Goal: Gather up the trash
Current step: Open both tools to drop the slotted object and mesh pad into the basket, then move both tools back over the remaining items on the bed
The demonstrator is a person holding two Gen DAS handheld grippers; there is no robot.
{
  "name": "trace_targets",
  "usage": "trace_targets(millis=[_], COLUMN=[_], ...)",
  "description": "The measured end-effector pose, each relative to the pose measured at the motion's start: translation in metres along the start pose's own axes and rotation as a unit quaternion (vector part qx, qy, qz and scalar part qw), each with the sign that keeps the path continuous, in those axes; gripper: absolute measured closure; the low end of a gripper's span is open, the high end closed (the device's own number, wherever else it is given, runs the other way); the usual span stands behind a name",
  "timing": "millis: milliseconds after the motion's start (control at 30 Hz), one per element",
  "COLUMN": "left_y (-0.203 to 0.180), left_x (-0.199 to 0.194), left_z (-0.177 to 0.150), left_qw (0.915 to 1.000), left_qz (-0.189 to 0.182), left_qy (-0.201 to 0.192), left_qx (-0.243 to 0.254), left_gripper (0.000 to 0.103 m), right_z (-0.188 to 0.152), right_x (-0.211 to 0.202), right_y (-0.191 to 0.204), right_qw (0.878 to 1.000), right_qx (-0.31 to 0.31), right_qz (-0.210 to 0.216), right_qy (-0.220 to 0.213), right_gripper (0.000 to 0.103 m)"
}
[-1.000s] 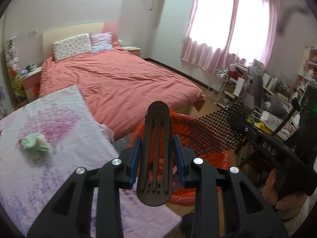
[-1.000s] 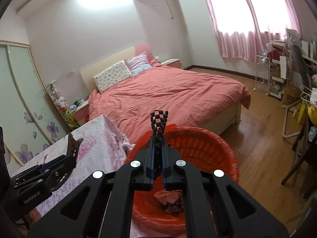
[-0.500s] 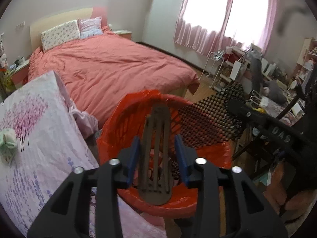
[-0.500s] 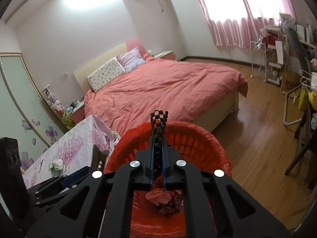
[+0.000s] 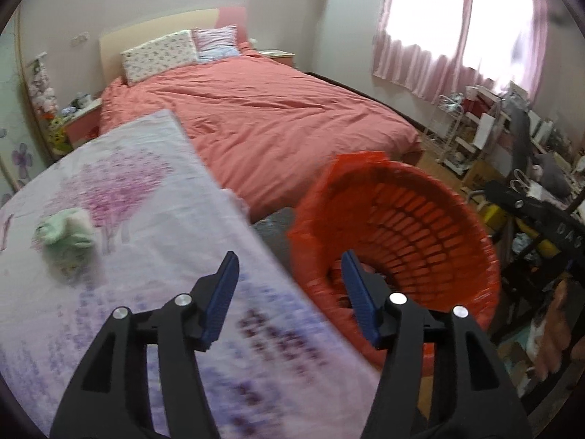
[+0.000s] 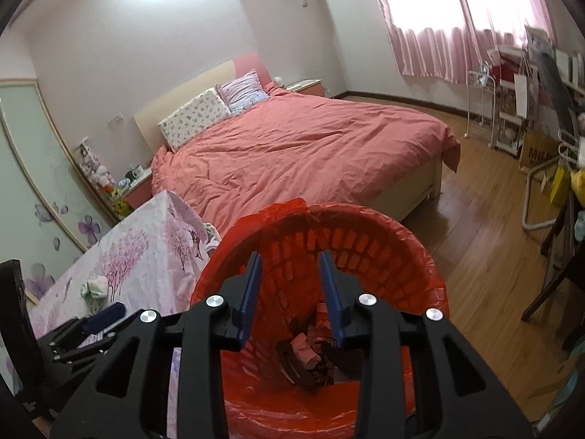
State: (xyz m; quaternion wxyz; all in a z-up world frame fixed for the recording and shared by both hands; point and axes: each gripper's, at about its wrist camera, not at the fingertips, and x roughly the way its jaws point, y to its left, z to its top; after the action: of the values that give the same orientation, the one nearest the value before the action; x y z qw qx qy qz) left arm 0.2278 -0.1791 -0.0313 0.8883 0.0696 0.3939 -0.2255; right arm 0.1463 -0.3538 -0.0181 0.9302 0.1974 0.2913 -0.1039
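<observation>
- The left tool [image 5: 289,274] has just been spreading its jaws; they stand apart with nothing between them, over the table's edge and the rim of the red bin.
- The right tool [image 6: 290,276] has likewise just been parting its jaws; they are spread a little, with nothing pinched, and point down into the bin's mouth.
- The red bin [image 6: 413,256], a slatted basket lined with a red plastic bag, stands on the floor just beside the table [image 5: 153,168] and in front of the foot of the bed [image 6: 310,146].
- Trash [image 6: 314,355] lies at the bottom of the bin: pinkish crumpled paper and dark pieces, seen between the right tool's blue pads.
- A crumpled pale green wad [image 5: 64,232] sits on the table's floral cloth, well apart from both tools and from the bin.
- In the right wrist view the left tool [image 6: 106,314] shows at lower left above the table, near the same green wad [image 6: 94,287].
- The left wrist view is blurred along the near table edge and the bin's near rim.
- The bed carries a salmon cover and two pillows [image 5: 175,53]; pink curtains [image 6: 457,18] hang at the window.
</observation>
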Motion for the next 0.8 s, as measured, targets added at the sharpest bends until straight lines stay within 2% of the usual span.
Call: trace_targets(millis=[233, 400, 667, 800], left_y=[0.063, 0.118, 0.198, 0.225], left_x=[-0.016, -0.024, -0.03, -0.019], left_z=[-0.014, -0.023, -0.036, -0.032], left_qw=[0.9981, 0.9931, 0.978, 0.9704], left_qz=[0.054, 0.094, 0.152, 0.157], left_qy=[-0.002, 0.001, 0.004, 0.009], left_qx=[-0.03, -0.07, -0.142, -0.183], left_gripper=[0.038, 0.036, 0.036, 0.036], right_z=[-0.006, -0.017, -0.035, -0.038], right_x=[0.002, 0.007, 0.024, 0.028], right_y=[0.036, 0.067, 0.107, 0.118], right_qw=[0.999, 0.996, 0.989, 0.988], right_qx=[-0.044, -0.084, -0.128, -0.136], right_qz=[0.008, 0.018, 0.047, 0.05], right_qy=[0.008, 0.018, 0.049, 0.056], right_gripper=[0.069, 0.069, 0.069, 0.069])
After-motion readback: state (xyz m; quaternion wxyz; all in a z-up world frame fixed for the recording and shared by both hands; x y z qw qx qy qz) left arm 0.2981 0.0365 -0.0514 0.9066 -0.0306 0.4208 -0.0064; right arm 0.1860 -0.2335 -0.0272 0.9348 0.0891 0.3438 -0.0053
